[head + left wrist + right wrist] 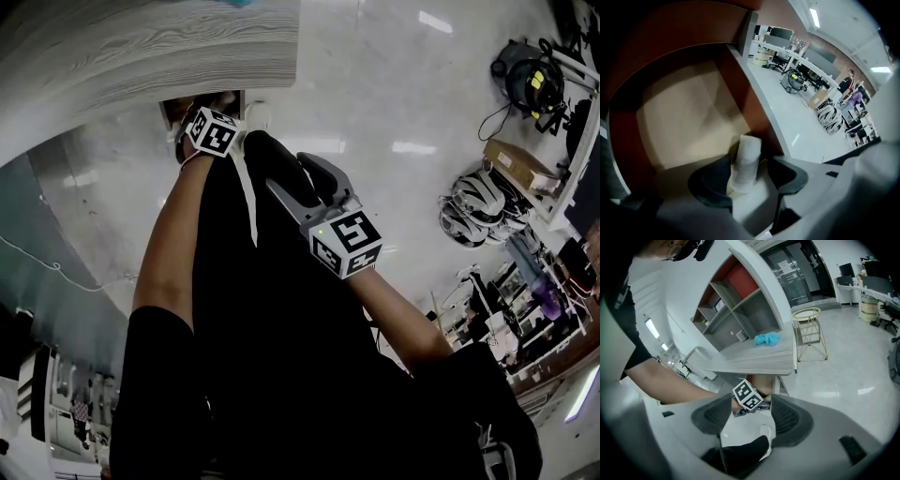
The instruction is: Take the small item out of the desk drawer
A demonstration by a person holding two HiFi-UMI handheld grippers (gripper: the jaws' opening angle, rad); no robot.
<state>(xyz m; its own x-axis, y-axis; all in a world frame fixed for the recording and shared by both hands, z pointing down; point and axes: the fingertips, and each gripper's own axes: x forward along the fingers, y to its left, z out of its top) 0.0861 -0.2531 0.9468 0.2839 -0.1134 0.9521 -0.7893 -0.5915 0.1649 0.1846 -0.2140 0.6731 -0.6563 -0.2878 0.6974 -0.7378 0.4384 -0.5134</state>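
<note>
Under the grey wooden desk (141, 47), the drawer (202, 101) is pulled out. My left gripper (208, 120) reaches into it. In the left gripper view the drawer (689, 122) has a bare beige floor and red-brown walls. A small white cylinder-shaped item (746, 161) stands between the jaws of the left gripper (749, 177), against the left jaw, with a gap to the right jaw. The jaws stand open around it. My right gripper (291, 173) hangs open over my legs, away from the drawer, with nothing between its jaws (751, 416).
The desk (754, 359) carries a blue cloth (767, 339). A wire stool (808, 329) stands beside the desk, and wall shelves (736, 301) rise behind it. On the glossy floor to the right are a vacuum cleaner (530, 80), a cardboard box (520, 164) and striped bags (478, 206).
</note>
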